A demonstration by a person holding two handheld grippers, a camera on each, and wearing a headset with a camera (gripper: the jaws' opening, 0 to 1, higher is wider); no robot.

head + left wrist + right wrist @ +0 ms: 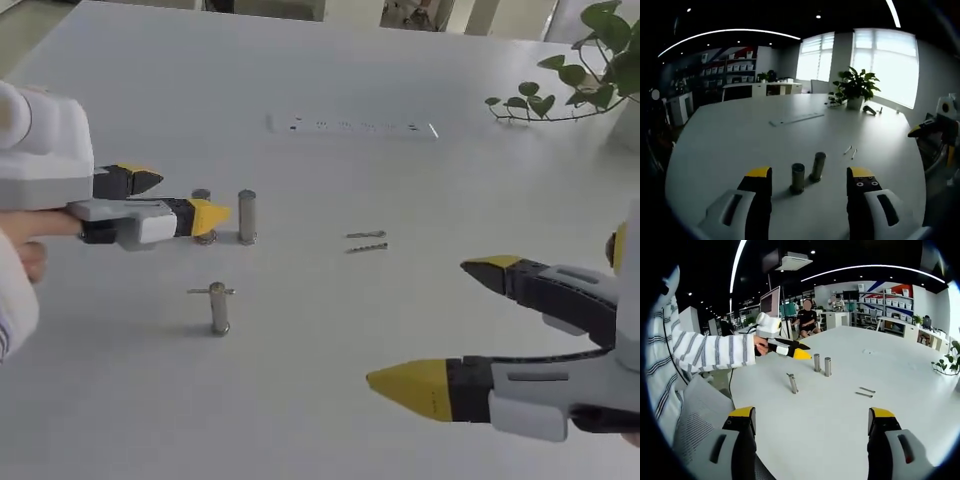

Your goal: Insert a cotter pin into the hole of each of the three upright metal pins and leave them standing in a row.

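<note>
My left gripper [182, 197] hangs low over the white table [330, 400]. Its jaws are wide open and it holds nothing. Two bare metal pins stand side by side just in front of it: the left back pin [201, 194] and the right back pin [247, 216]. In the head view one yellow jaw tip hides the middle of the left back pin. In the left gripper view both pins show in the gap between the jaws, and neither jaw touches them.

The front pin [219, 310] stands alone, nearer the camera and apart from the other two. A cotter pin [210, 291] goes through its top and pokes out on both sides. The three pins make a triangle, not a line.

Two loose cotter pins [366, 235] lie flat on the table to the right of the back pins, close together.

My right gripper [430, 322] is low on the right, well apart from the pins — its jaws are wide open too, with nothing in them. A power strip [350, 127] lies on the far side of the table, and a green plant [585, 70] sits in the far right corner.
</note>
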